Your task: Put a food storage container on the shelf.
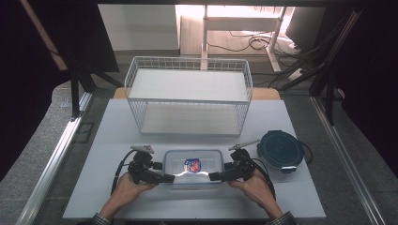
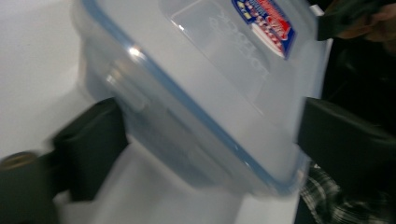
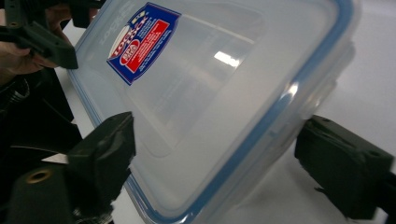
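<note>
The person's hands hold the left gripper [image 1: 165,178] and right gripper [image 1: 215,176] at the two ends of a clear lidded box [image 1: 193,167] near the table's [image 1: 117,126] front edge. Each pair of jaws straddles a corner, wide apart, not visibly clamped. The lift is yet to come; the wire rack [image 1: 188,96] behind stands empty.

Red-blue sticker [image 3: 140,42] on clear lid [image 3: 224,93] of container: lettering too small/blurred to read, prob. brand logo. Embossed wording on lid beside sticker, looks like "LOCK&LOCK", not certain. No other legible txt.
</note>
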{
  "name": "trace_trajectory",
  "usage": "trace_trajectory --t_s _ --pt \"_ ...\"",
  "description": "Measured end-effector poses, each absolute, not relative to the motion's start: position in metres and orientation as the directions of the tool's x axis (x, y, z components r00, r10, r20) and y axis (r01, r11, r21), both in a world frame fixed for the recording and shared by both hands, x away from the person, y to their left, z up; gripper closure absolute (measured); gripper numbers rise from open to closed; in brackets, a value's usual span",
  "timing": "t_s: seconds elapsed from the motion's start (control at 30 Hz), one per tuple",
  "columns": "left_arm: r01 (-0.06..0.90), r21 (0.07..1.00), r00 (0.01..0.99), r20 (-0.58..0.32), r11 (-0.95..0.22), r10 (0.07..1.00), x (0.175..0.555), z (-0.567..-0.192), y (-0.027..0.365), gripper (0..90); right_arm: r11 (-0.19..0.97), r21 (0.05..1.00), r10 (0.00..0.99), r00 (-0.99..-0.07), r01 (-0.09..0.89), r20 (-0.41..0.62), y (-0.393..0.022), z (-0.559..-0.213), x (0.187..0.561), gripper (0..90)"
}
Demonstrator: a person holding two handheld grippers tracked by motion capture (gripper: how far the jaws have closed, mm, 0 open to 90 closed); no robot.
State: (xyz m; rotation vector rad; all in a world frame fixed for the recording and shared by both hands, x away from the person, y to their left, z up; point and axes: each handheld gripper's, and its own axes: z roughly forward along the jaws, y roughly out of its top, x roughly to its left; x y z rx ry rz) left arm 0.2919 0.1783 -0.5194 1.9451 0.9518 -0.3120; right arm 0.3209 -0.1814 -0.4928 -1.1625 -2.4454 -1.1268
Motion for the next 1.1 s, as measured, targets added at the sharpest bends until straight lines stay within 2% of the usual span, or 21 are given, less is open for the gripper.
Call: trace_trajectory --t_s 0.03,0.23,0.33,0.4,0.5,0.53,0.57,0.6,0.8,0.93,1.0,1.1 --pt "0.729 0.632 0.666 -0.563 -0.265 0.49 0.291 -0.519 0.181 22.1 0.398 0.556 0.57 -0.672 0.73 0.474 -0.183 -0.491 0.32 18.9" --pt "0.732 0.656 0.65 -0.594 -0.182 0.473 0.277 -0.514 0.193 45.8 0.325 0.563 0.573 -0.632 0.76 0.522 -0.199 -0.48 0.313 45.7" --pt "0.712 0.68 0.67 -0.583 -0.176 0.458 0.269 -0.512 0.196 52.4 0.312 0.567 0.549 -0.632 0.762 0.547 -0.207 -0.478 0.305 51.5" --pt "0.694 0.693 0.688 -0.558 -0.195 0.465 0.267 -0.509 0.195 53.0 0.316 0.576 0.534 -0.643 0.754 0.549 -0.21 -0.479 0.301 50.8" --pt "0.7 0.69 0.682 -0.569 -0.184 0.46 0.267 -0.511 0.195 52.9 0.319 0.559 0.518 -0.634 0.766 0.574 -0.208 -0.489 0.301 39.8" --pt "0.707 0.683 0.677 -0.579 -0.183 0.454 0.268 -0.513 0.197 52.9 0.309 0.558 0.521 -0.628 0.77 0.578 -0.208 -0.49 0.301 41.5" --pt "0.716 0.676 0.668 -0.592 -0.172 0.451 0.268 -0.515 0.197 52.4 0.296 0.576 0.528 -0.633 0.762 0.566 -0.208 -0.489 0.301 47.9" --pt "0.712 0.681 0.671 -0.592 -0.168 0.446 0.268 -0.516 0.198 52.8 0.294 0.591 0.537 -0.642 0.751 0.547 -0.209 -0.486 0.3 48.6" --pt "0.715 0.687 0.654 -0.59 -0.131 0.474 0.266 -0.513 0.194 52.6 0.266 0.573 0.553 -0.61 0.775 0.567 -0.21 -0.484 0.295 51.5" --pt "0.7 0.704 0.653 -0.563 -0.119 0.507 0.267 -0.509 0.193 54.0 0.266 0.627 0.581 -0.641 0.732 0.502 -0.206 -0.477 0.288 52.5" --pt "0.708 0.699 0.643 -0.581 -0.1 0.5 0.269 -0.509 0.194 53.8 0.265 0.65 0.592 -0.653 0.712 0.473 -0.204 -0.472 0.287 52.5" --pt "0.699 0.709 0.648 -0.574 -0.091 0.5 0.271 -0.503 0.193 53.7 0.242 0.677 0.591 -0.659 0.695 0.465 -0.205 -0.466 0.29 52.7"
